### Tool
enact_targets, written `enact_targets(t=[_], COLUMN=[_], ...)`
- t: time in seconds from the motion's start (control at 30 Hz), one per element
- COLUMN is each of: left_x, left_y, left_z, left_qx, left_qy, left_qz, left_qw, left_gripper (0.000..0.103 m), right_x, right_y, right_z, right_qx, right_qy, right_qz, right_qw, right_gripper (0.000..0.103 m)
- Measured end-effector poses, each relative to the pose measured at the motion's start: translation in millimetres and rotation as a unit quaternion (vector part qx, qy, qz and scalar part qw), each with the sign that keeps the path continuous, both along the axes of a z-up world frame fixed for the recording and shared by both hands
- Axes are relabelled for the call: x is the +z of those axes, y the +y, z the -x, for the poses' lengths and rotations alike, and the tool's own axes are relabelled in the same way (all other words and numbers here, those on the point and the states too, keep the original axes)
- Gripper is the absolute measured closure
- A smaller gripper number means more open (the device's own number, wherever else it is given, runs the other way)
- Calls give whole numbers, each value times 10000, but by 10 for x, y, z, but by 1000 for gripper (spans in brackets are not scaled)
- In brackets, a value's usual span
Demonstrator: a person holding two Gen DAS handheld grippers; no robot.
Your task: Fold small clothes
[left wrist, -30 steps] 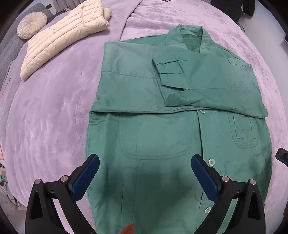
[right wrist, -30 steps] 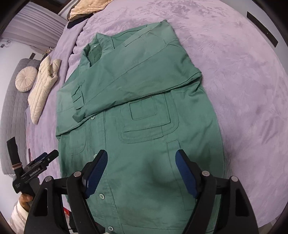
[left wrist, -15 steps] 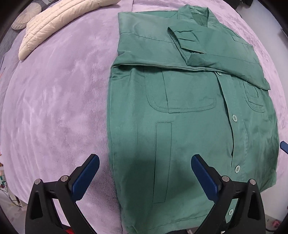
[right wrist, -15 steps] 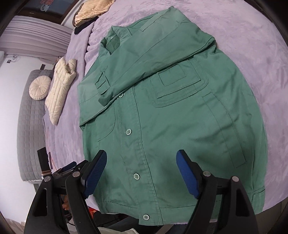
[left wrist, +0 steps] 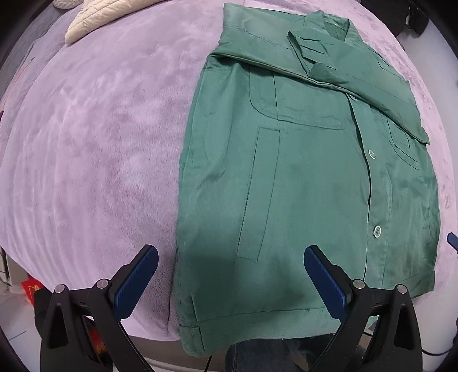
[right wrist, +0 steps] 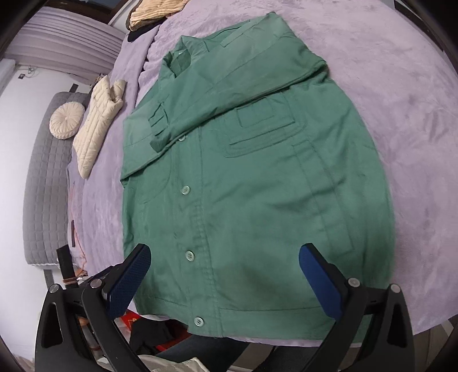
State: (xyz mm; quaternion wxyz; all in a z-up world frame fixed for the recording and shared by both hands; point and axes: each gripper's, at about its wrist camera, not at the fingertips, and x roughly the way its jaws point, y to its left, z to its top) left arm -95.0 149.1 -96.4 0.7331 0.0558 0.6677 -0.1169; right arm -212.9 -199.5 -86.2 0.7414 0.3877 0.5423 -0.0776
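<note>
A green button-up jacket (left wrist: 309, 177) lies flat on the purple bedspread (left wrist: 94, 143), front up, both sleeves folded across the chest. Its hem hangs a little over the near edge of the bed. It also shows in the right wrist view (right wrist: 257, 186). My left gripper (left wrist: 229, 277) is open and empty, above the hem's left corner. My right gripper (right wrist: 223, 277) is open and empty, above the hem near the button placket. Neither touches the cloth.
A cream quilted jacket (right wrist: 97, 126) lies at the far left of the bed, next to a round cushion (right wrist: 66, 120) on a grey sofa. More folded clothes (right wrist: 151, 13) lie at the far end. The bed's near edge (left wrist: 151, 337) is just under the grippers.
Both grippers have drawn back toward the near edge of the bed, from over the jacket's middle to its hem. The jacket has not moved. Both stay open.
</note>
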Motion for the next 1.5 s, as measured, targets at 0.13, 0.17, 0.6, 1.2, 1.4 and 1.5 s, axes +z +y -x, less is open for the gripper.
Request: enact_targets(t=[0.13, 0.17, 0.6, 1.2, 1.4, 1.5], left_x=[-60, -82, -524, -213, 284, 443], left_y=[151, 195, 208, 379, 464, 492], left_z=[123, 148, 500, 349, -16, -377], left_qx=[240, 291, 118, -117, 109, 310], left_qy=[153, 183, 896, 1074, 954, 900], left_qz=[96, 109, 401, 1168, 2129, 2564], left_qw=[9995, 9993, 9951, 9873, 9724, 9619], left_gripper=[1, 1, 1, 87, 87, 87], right_x=[-235, -284, -829, -799, -385, -153], right_y=[-261, -299, -480, -324, -482, -547], right_z=[414, 497, 882, 786, 660, 468], right_qx=[-246, -254, -218, -643, -1171, -1381], right_qy=[458, 517, 986, 264, -860, -1254], right_qz=[-134, -144, -595, -1687, -2277, -2304], right_qw=[9986, 9982, 9931, 9832, 9628, 9551], right_gripper=[0, 0, 0, 94, 95, 95])
